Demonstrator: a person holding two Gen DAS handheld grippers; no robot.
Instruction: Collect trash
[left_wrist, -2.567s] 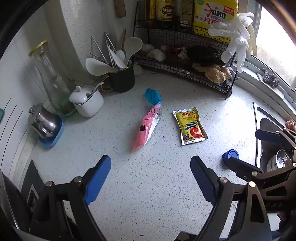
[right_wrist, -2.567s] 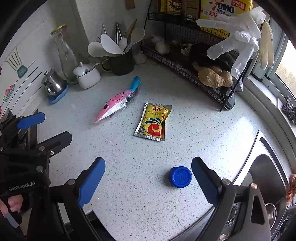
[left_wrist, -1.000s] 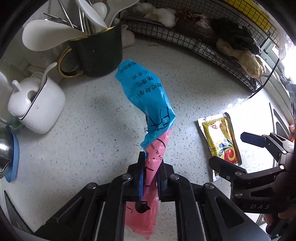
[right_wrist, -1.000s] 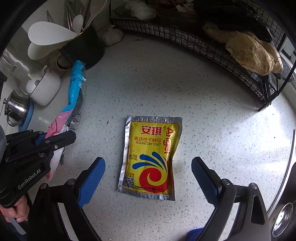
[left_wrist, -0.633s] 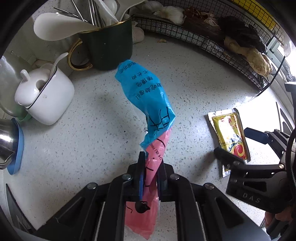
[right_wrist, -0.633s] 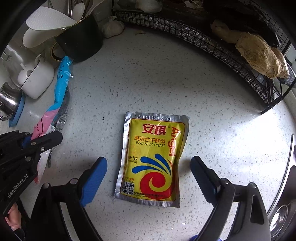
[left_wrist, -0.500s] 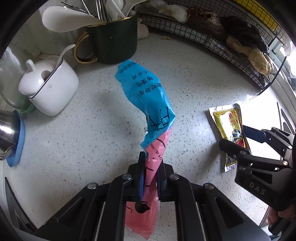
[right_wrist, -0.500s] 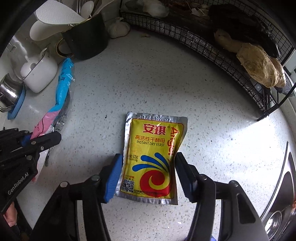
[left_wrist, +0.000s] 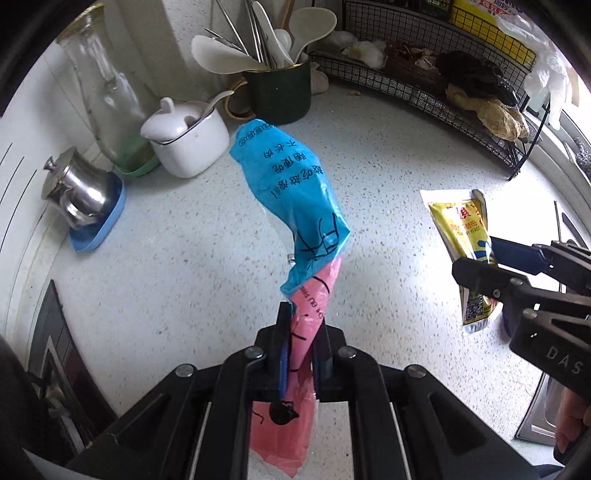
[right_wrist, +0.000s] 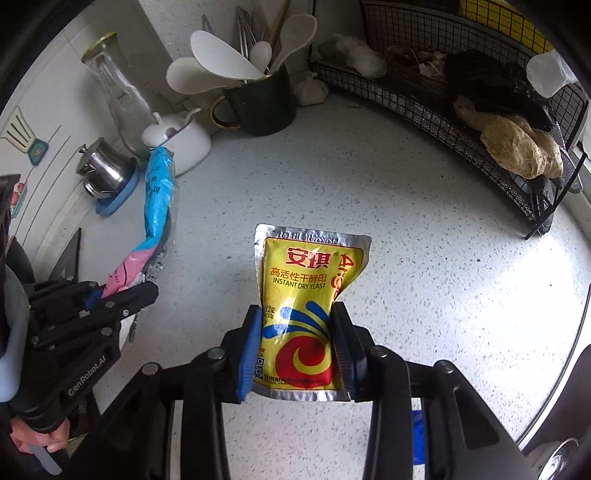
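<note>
Your left gripper (left_wrist: 301, 347) pinches the crumpled pink-and-blue plastic wrapper (left_wrist: 295, 206); your right gripper (right_wrist: 297, 341) clamps the yellow foil yeast sachet (right_wrist: 304, 295), hiding its lower edges.

Home kitchen: utensil mug (left_wrist: 277, 92), sink (right_wrist: 554, 448).

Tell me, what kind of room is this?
Most likely a home kitchen: a speckled countertop holds a dark mug of spatulas and spoons, a wire rack with ginger and garlic, and a sink edge shows at the right.
</note>
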